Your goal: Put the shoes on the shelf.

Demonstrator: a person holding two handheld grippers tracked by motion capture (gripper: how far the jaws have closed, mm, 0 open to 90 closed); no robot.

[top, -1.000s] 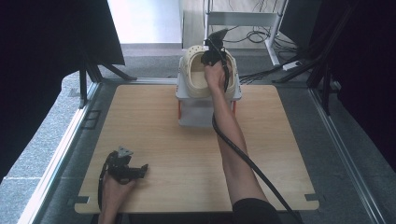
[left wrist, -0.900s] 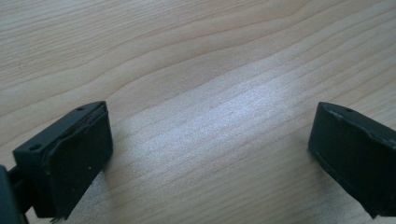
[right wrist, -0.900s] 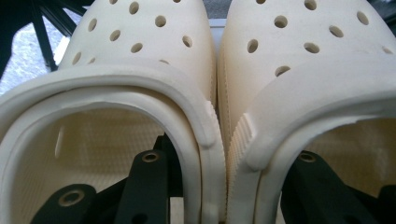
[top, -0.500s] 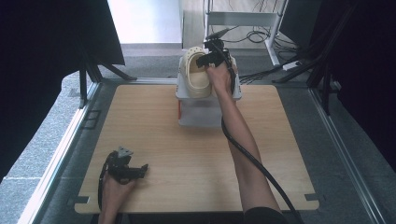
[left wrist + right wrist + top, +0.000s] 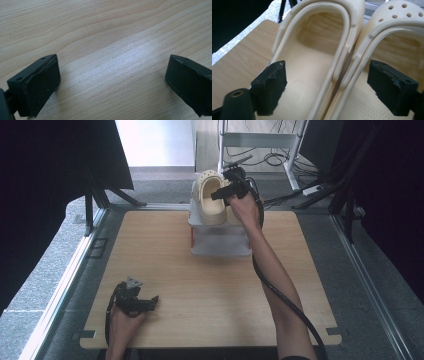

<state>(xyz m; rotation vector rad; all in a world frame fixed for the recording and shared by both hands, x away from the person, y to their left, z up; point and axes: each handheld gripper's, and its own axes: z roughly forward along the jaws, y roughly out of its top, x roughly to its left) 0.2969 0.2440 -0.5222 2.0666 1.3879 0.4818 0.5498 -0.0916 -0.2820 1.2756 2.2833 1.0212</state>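
Two cream clogs lie side by side on a white box (image 5: 220,242) at the table's far middle. In the high view I see the left clog (image 5: 210,200), with my right gripper (image 5: 222,190) just above the pair. In the right gripper view the left clog (image 5: 312,62) and the right clog (image 5: 397,45) lie below that gripper (image 5: 327,85). Its jaws have just been opening and straddle the clogs' adjoining sides without pressing on them. My left gripper (image 5: 150,301) rests at the near left of the table, open (image 5: 112,82) over bare wood.
The light wooden table (image 5: 200,285) has metal rails along both sides. Grey floor, a white rack (image 5: 260,140) and cables lie beyond the far edge. The right gripper's black cable (image 5: 280,295) trails along the forearm.
My right gripper has drawn back toward the near side over the clogs and risen slightly, and its jaws have opened. The left gripper has stayed in place.
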